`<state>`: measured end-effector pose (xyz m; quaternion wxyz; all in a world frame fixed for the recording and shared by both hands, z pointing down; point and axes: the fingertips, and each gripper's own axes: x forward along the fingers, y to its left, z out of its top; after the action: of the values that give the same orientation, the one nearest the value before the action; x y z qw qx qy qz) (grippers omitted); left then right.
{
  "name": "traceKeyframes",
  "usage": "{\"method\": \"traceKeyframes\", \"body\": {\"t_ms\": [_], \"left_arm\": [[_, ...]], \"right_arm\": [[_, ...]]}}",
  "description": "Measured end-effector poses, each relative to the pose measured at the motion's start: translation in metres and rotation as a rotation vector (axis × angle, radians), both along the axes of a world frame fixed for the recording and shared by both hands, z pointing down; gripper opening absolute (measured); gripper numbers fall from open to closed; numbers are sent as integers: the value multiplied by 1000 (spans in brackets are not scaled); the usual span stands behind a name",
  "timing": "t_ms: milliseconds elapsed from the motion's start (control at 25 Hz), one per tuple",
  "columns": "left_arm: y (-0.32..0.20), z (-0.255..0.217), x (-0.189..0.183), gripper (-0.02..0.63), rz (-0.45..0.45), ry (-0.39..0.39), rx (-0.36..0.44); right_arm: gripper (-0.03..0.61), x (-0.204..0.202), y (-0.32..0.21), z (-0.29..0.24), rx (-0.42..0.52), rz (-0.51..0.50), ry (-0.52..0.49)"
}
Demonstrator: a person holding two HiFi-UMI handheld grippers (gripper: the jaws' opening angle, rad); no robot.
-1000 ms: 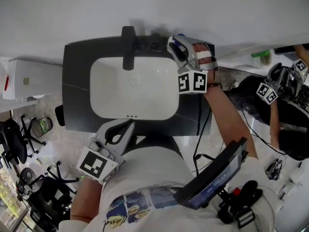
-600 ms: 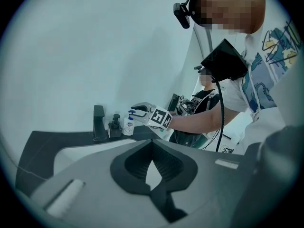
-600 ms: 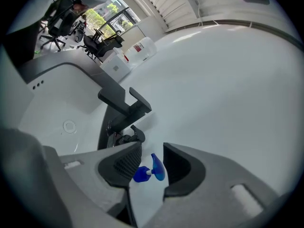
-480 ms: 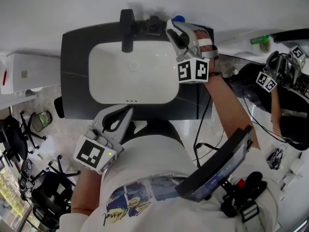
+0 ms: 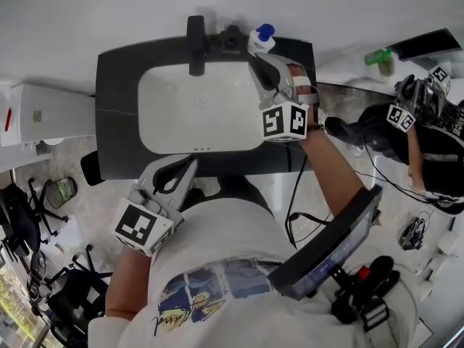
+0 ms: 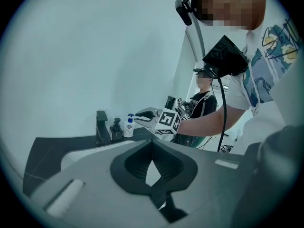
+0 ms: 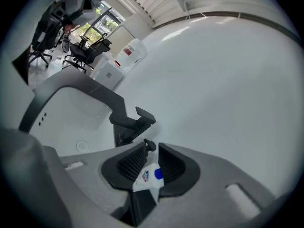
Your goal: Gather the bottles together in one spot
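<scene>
One bottle (image 7: 148, 177) clamped in just-closing right claw (image 7: 151, 148), own view only; left claw (image 6: 152, 141) clenched.

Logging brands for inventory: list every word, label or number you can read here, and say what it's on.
No text here can be read.
On the bottle: a red-and-blue logo label, too blurred to read.
On the shirt: a cursive word beside the picture print, too small to read.
</scene>
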<state>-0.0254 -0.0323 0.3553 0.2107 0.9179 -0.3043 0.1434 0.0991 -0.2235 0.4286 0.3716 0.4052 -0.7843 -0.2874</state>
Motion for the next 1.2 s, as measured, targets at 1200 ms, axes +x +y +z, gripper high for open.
{"method": "traceKeyframes", "body": {"t_ms": [1200], "left_arm": [[71, 12, -129, 3, 143, 0, 51]], "right_arm": [[3, -102, 217, -11, -393, 324, -453]]}}
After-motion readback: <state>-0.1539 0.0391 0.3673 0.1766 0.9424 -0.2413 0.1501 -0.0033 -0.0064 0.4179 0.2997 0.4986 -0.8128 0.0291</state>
